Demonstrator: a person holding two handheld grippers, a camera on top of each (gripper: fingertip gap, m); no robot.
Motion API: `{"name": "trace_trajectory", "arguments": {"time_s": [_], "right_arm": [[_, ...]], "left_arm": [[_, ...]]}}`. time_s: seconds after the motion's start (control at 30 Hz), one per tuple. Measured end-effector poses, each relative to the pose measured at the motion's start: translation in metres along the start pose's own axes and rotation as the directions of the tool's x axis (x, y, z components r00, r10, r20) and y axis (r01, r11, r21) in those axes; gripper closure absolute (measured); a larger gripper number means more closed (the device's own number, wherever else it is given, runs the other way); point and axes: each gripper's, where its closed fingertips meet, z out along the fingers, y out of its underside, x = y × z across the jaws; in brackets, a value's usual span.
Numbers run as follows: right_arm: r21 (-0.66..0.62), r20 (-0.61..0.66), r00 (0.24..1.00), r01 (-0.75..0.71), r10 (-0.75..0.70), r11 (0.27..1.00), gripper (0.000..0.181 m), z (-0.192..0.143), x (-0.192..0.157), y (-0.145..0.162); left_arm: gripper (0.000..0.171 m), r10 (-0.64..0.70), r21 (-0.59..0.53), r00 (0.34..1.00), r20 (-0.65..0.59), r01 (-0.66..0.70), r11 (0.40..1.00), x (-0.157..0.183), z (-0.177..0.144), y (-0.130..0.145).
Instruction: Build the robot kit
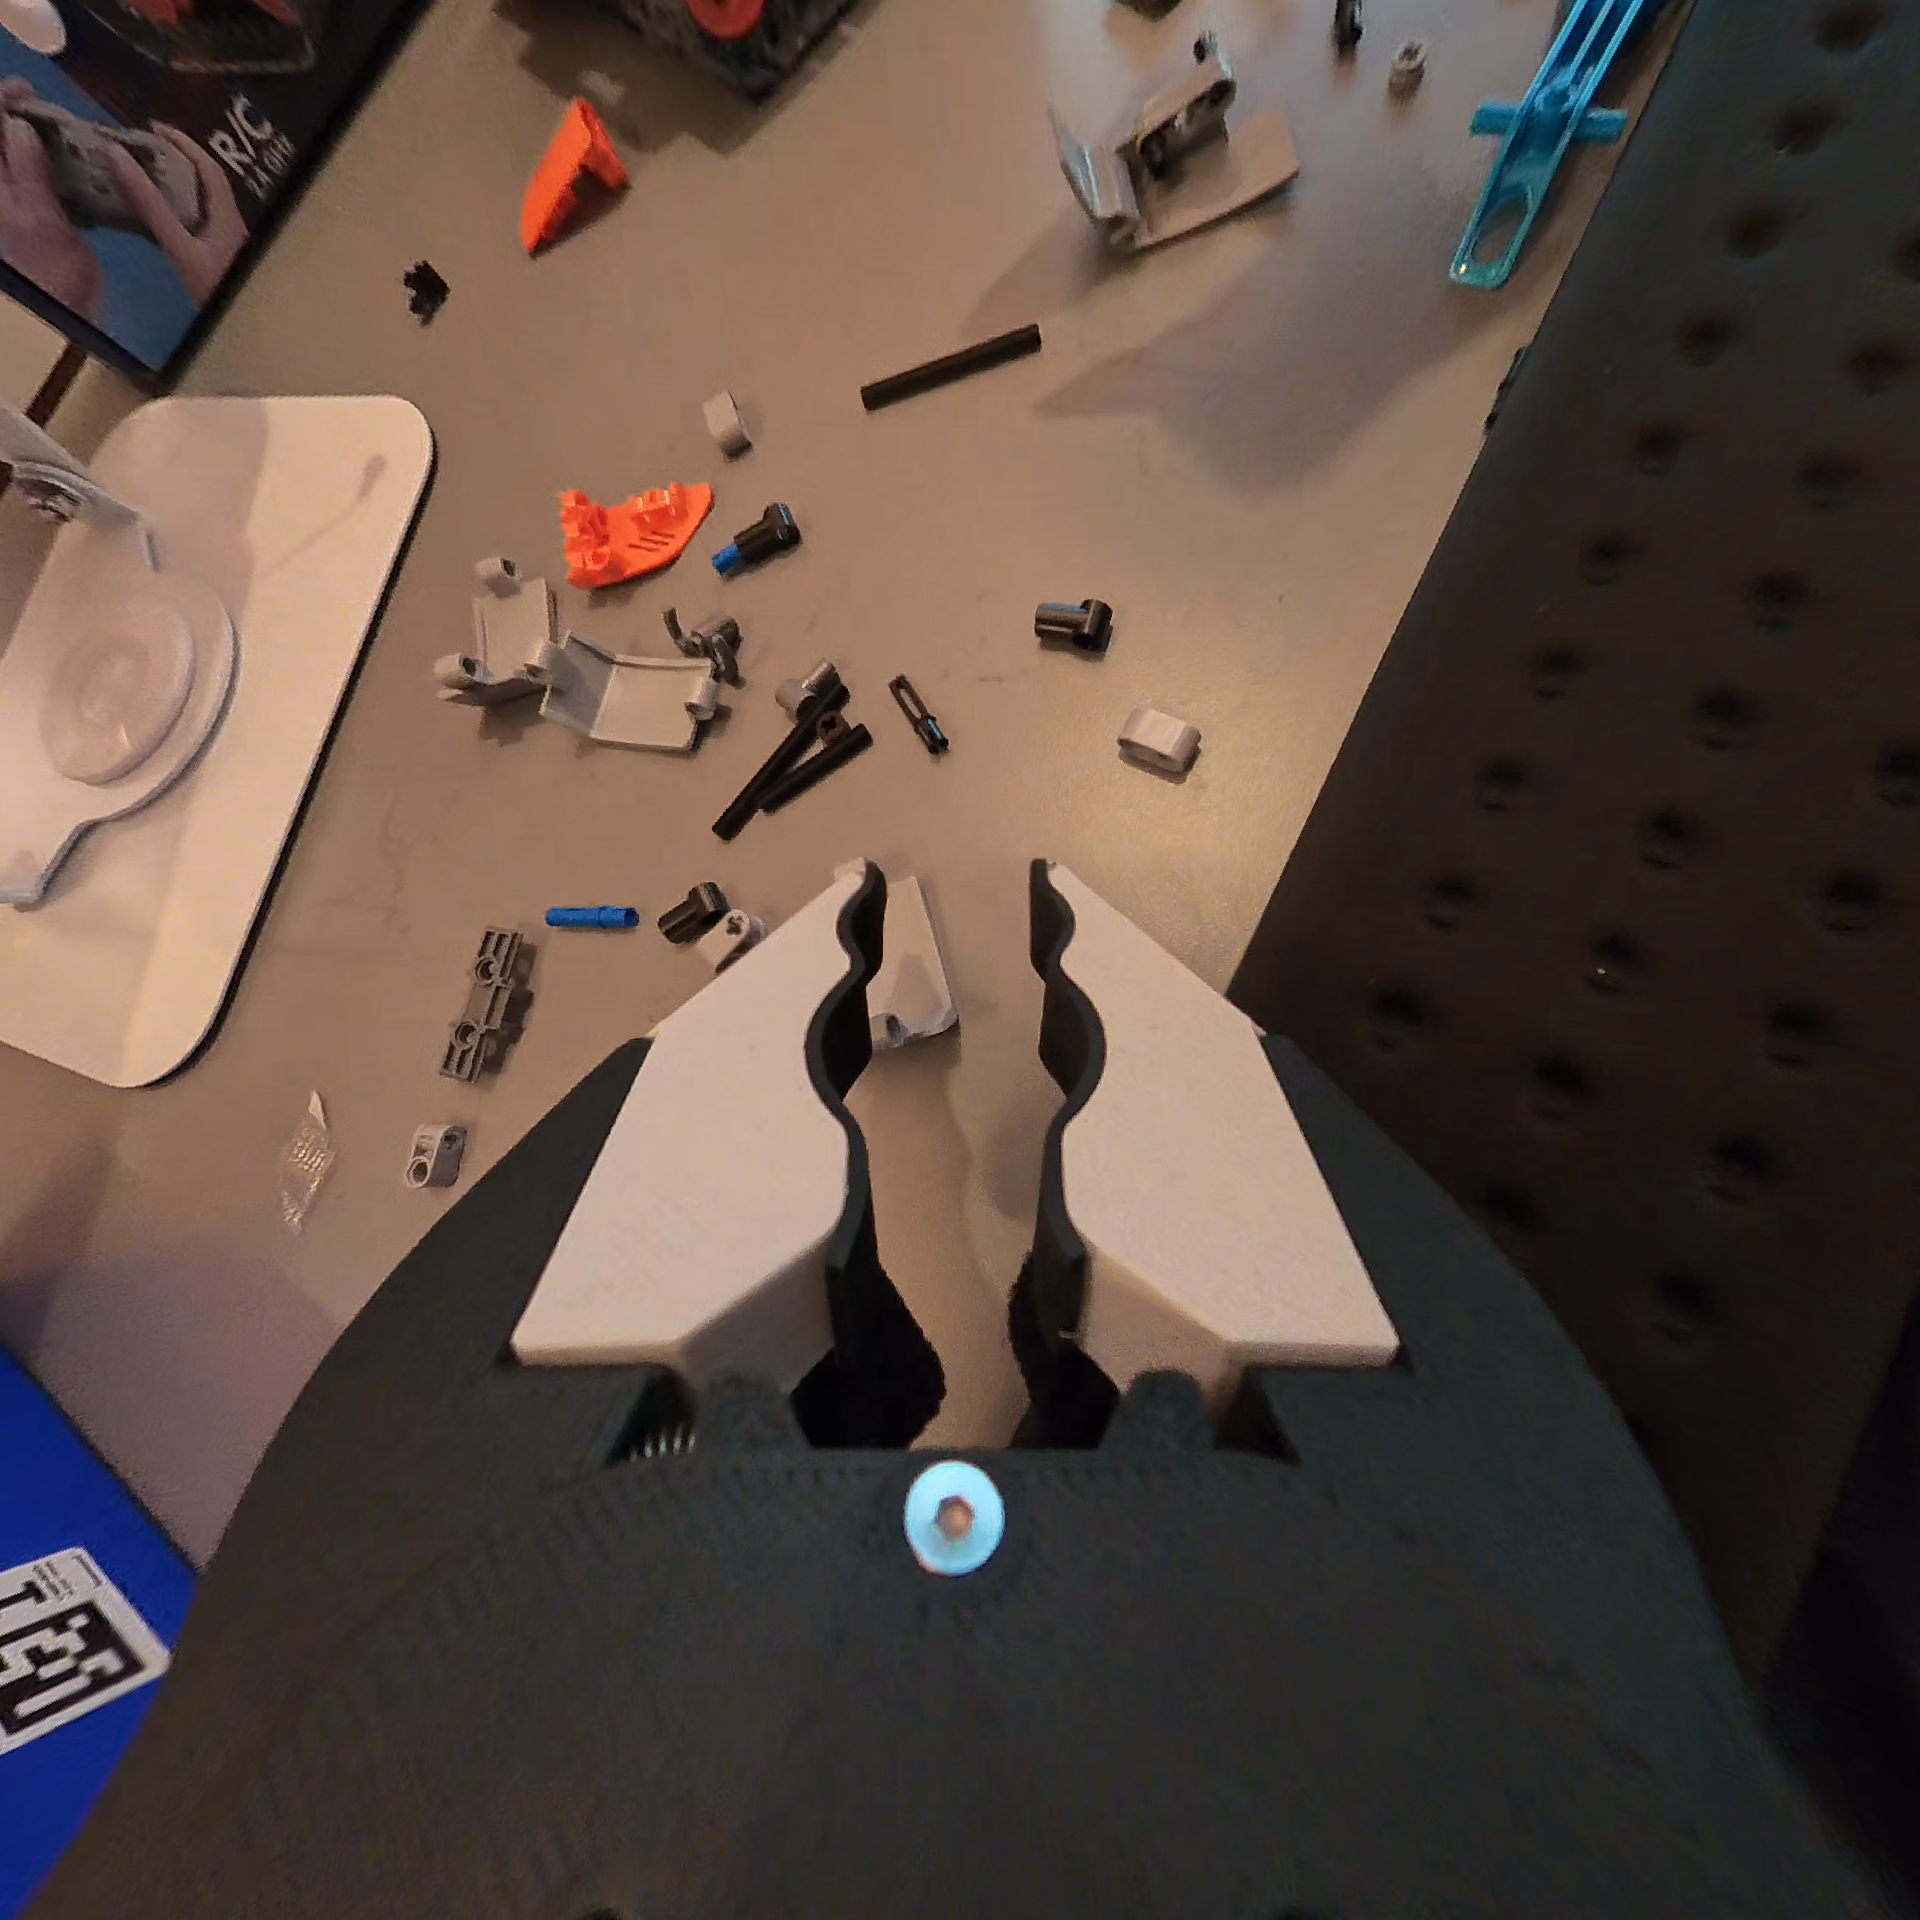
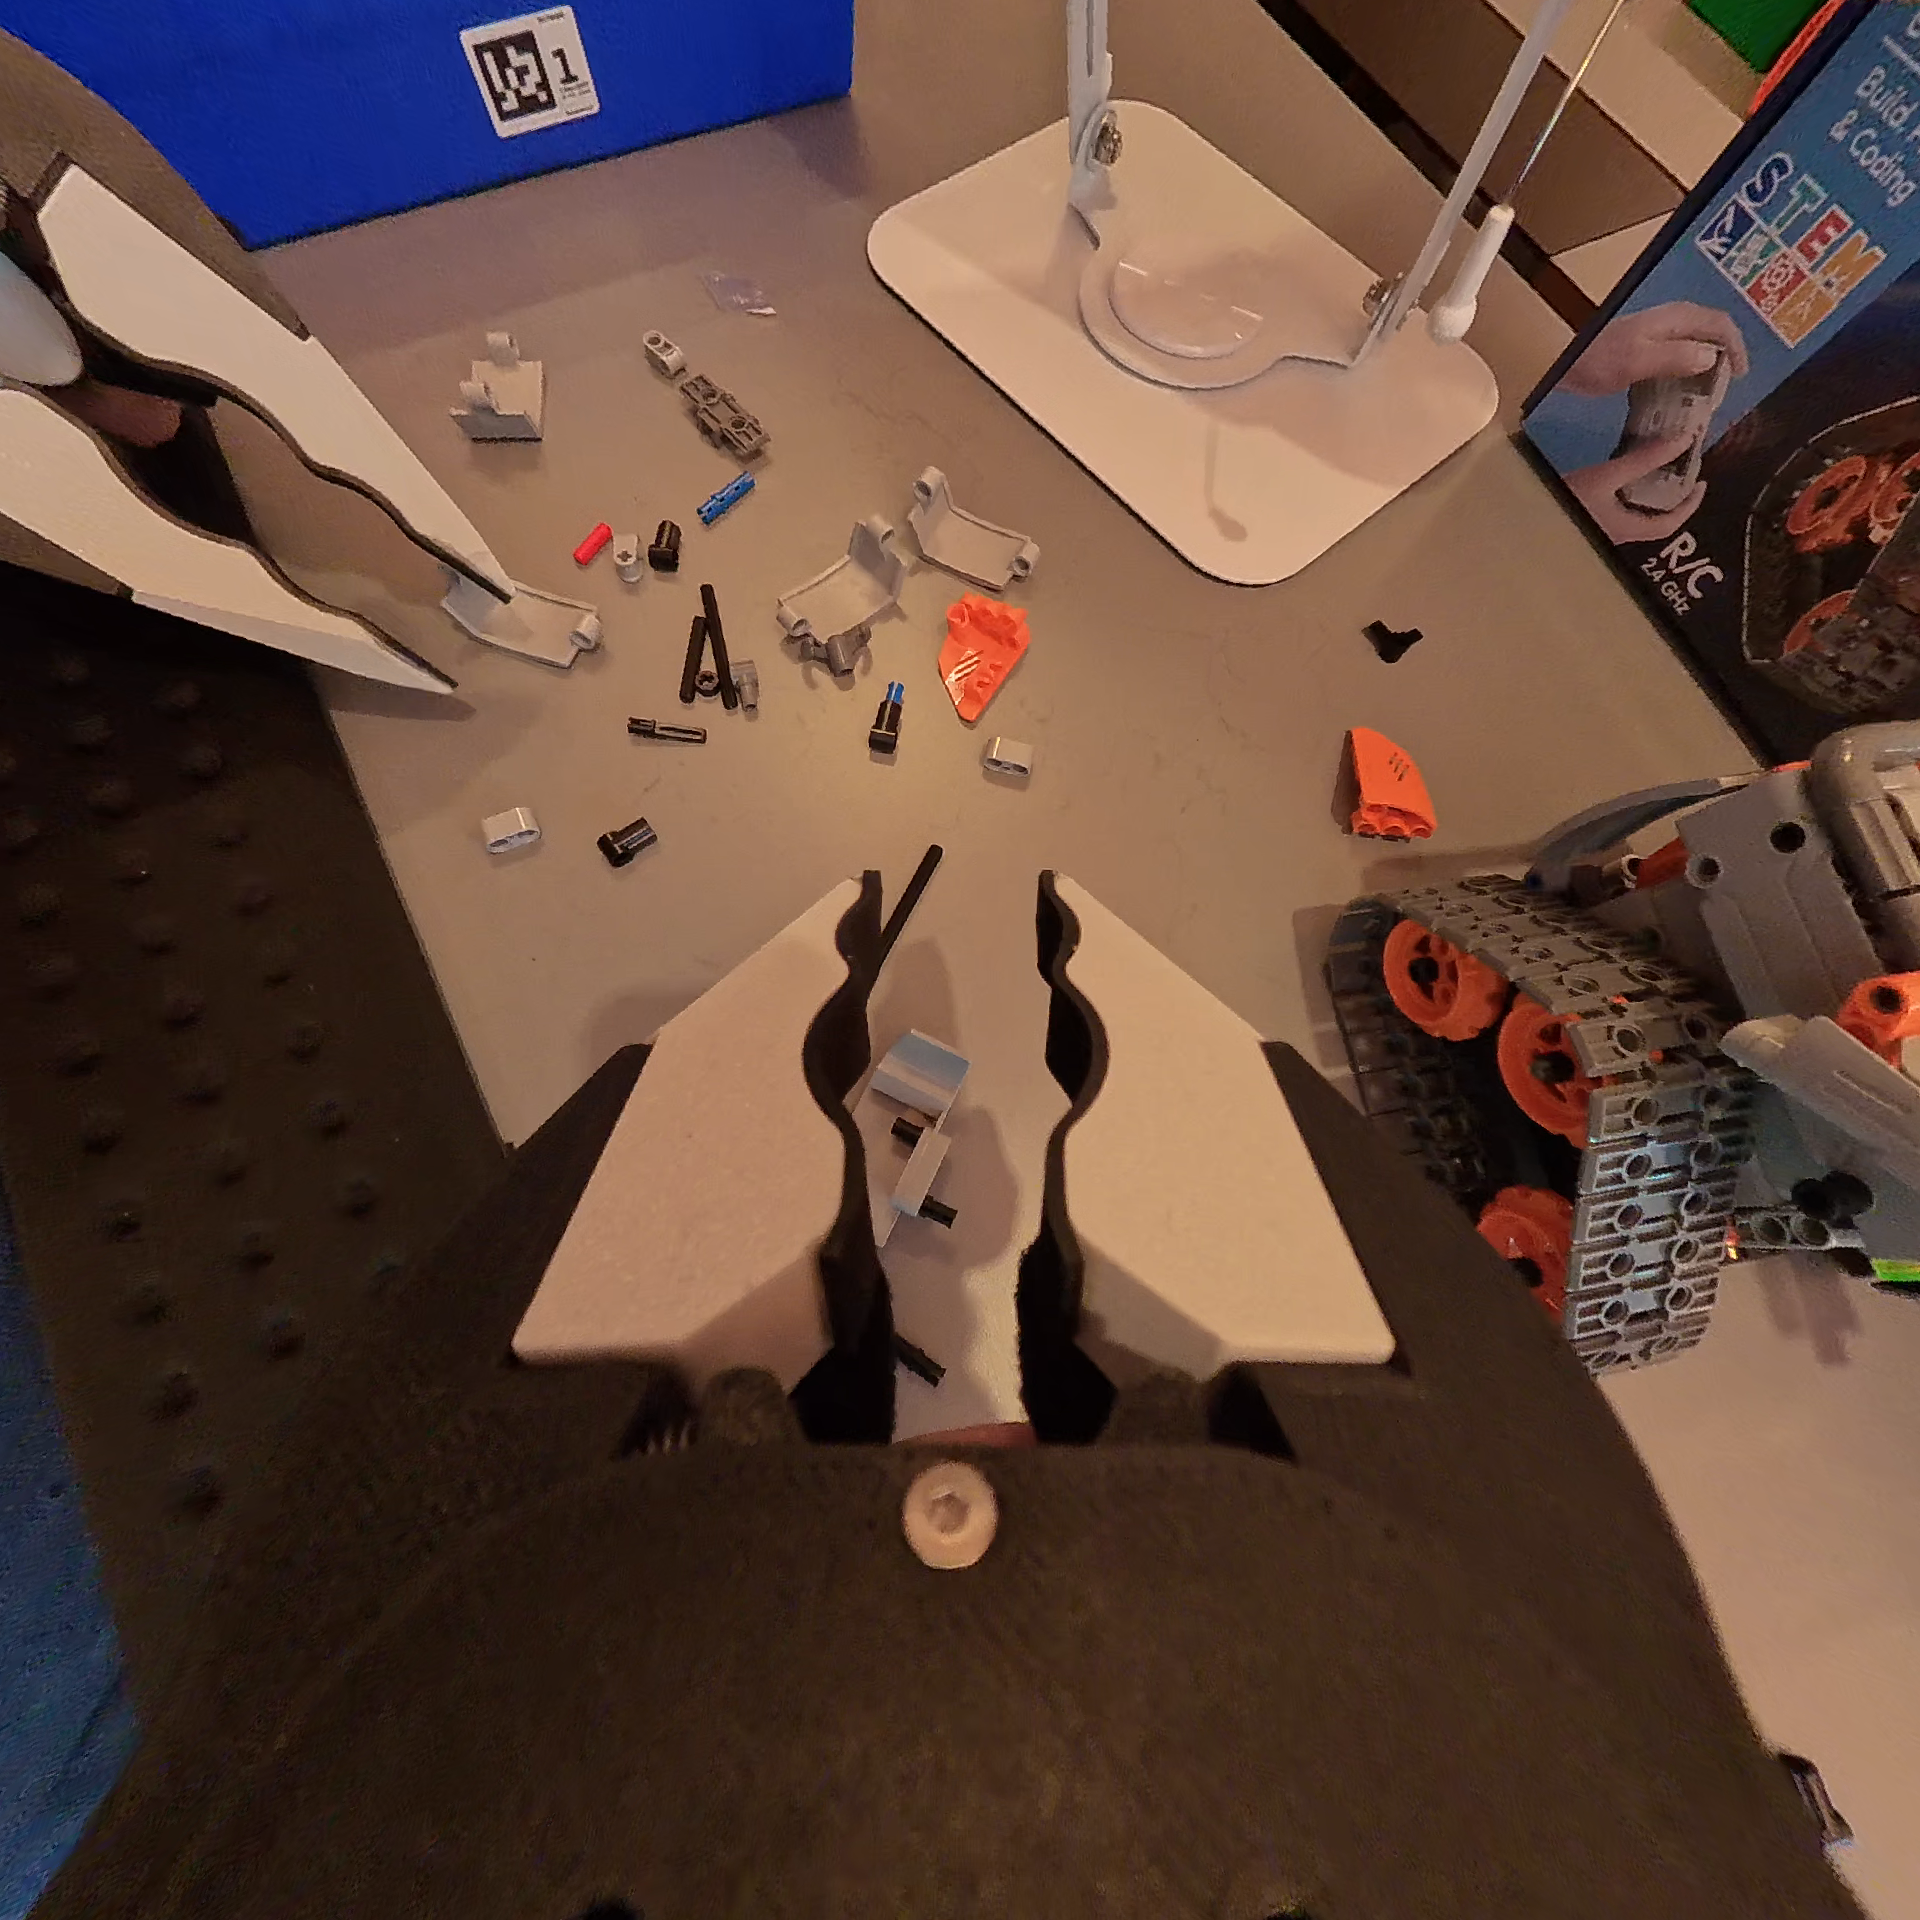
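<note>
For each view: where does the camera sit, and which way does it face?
Left wrist view: behind the left claw, facing down at loose building pieces; grey curved panel between its open jaws.
Right wrist view: behind the right claw, above black rod, tracked vehicle alongside; left claw appears too.
Shared: white stand base.

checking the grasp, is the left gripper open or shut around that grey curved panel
Open. The left gripper shows a clear gap between its fingers; the grey curved panel lies on the table by one finger, unclamped.
</note>
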Motion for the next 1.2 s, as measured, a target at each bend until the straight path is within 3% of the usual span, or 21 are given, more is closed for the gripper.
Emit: {"name": "trace_trajectory", "arguments": {"time_s": [0.4, 0.67, 0.97, 1.2], "right_arm": [[-0.032, -0.078, 0.996, -0.034, 0.032, 0.999, 0.149, -0.015, 0.014, 0.01], [-0.135, -0.166, 0.985, -0.078, 0.055, 0.988, 0.148, -0.058, 0.045, 0.064], [-0.221, -0.101, 0.987, -0.143, 0.123, 0.965, 0.144, -0.058, 0.05, 0.123], [-0.228, -0.04, 0.97, -0.244, 0.241, 0.943, 0.154, -0.039, 0.044, 0.135]], "left_arm": [[0.151, 0.007, 0.119, 0.998, 0.064, -0.015, 0.993, -0.007, -0.007, -0.01], [0.15, 0.008, 0.132, 0.999, 0.05, -0.014, 0.991, -0.011, -0.002, -0.02], [0.144, 0.03, 0.152, 0.996, -0.08, -0.017, 0.988, 0.02, 0.023, -0.078], [0.144, 0.011, 0.12, 0.989, -0.149, 0.007, 0.993, 0.039, 0.051, -0.111]]}}
